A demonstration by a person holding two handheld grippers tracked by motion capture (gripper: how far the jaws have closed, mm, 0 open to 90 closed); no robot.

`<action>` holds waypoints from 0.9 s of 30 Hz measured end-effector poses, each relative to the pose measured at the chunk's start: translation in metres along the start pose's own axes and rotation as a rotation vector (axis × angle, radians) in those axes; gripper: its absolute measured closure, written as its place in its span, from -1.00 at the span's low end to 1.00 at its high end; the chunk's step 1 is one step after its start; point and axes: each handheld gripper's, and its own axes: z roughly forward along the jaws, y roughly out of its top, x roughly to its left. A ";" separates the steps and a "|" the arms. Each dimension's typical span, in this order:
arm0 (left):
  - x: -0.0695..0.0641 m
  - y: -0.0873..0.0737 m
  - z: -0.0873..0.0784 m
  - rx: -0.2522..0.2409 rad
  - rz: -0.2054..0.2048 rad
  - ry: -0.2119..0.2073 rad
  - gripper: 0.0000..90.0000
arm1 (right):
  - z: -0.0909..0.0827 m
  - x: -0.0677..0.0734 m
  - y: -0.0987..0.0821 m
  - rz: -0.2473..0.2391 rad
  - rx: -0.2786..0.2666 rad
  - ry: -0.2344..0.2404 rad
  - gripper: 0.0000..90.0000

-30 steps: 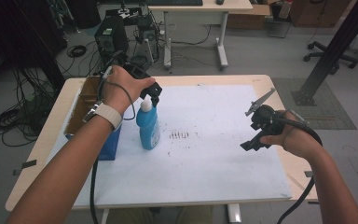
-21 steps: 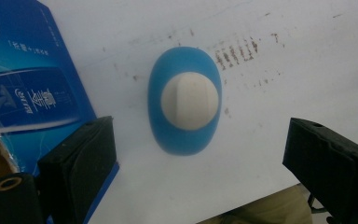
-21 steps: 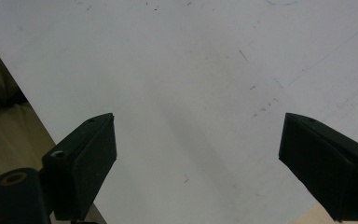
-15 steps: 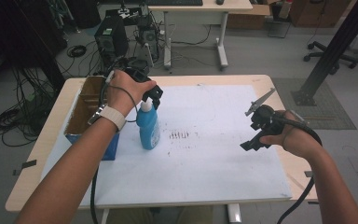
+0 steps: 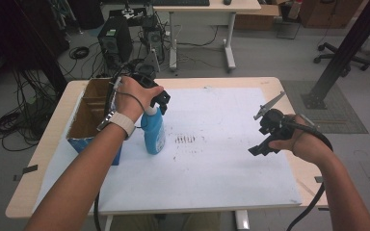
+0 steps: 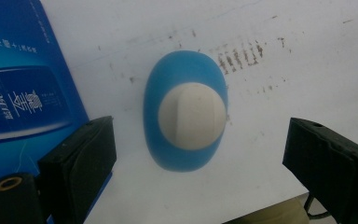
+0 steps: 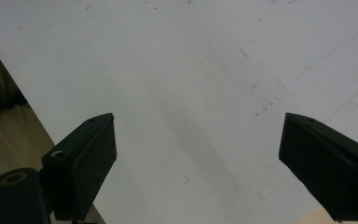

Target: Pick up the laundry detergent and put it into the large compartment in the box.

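Lifted since earlier, left gripper [image 6: 198, 154] hangs spread above bottle [image 6: 186, 112]; its cap faces the camera.

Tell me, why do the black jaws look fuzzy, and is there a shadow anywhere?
In the left gripper view the camera focuses farther off, so the bottle is fairly sharp and the close jaws go soft. In the right gripper view a faint grey shadow crosses the white sheet. The high view is dim, with a soft shadow beside the bottle.

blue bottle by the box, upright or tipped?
Upright. In the high view the blue bottle stands on its base on the white sheet; the left gripper view looks straight down on its white cap, jaws open around it.
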 end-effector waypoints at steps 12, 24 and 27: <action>-0.003 0.003 0.009 0.002 0.002 0.006 -0.78 | 0.002 -0.001 -0.003 0.007 0.000 0.003 -0.75; 0.000 0.003 0.020 0.009 -0.004 -0.004 -0.77 | 0.004 -0.002 -0.006 0.013 0.003 0.005 -0.75; 0.001 0.003 0.025 0.010 -0.003 -0.007 -0.77 | 0.004 -0.002 -0.005 0.016 0.005 0.007 -0.75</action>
